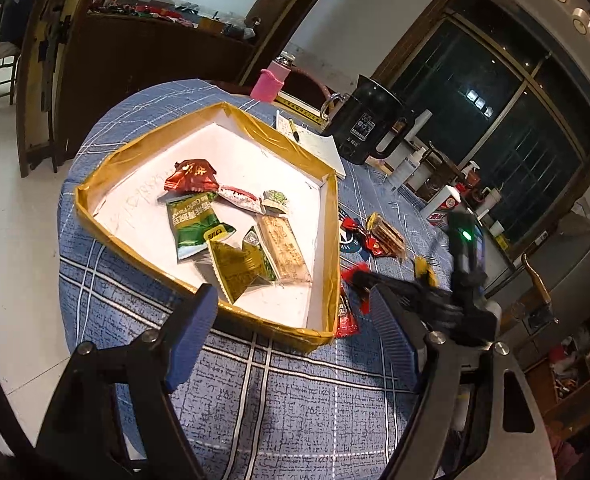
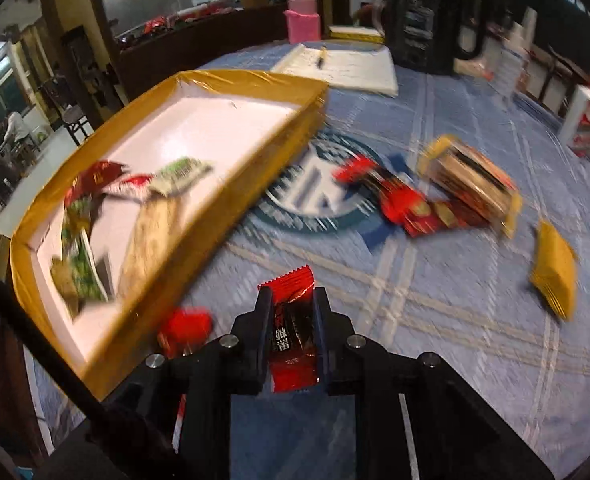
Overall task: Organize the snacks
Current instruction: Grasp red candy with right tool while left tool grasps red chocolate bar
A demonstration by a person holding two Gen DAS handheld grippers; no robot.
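The right gripper (image 2: pixel 293 322) is pinching a red packet (image 2: pixel 291 340) across its narrow width, pads pressed on both long edges. The packet's long axis runs along the fingers, its crimped end pointing forward and away from the camera, toward the open cloth just right of the tray (image 2: pixel 255 76). It is held off the tablecloth, near the tray's near-right corner, not yet over its rim.

The packet looks light, thin and crinkly: foil film that flexes and is likely slick, so a grip across the filled middle, as here, should hold better than one on the flat crimp. The contents may be brittle, so a gentle squeeze seems wise.

The left gripper (image 1: pixel 295 320) stands spread wide with nothing between its fingers, hovering at the tray's near edge.

Inside the tray lie several snacks already, among them a green packet (image 1: pixel 195 224) and a long pale bar (image 1: pixel 285 248). Right of the tray, loose on the cloth, are more red packets (image 2: pixel 407 204), a clear-wrapped stack (image 2: pixel 471 180) and a yellow packet (image 2: pixel 555 272).
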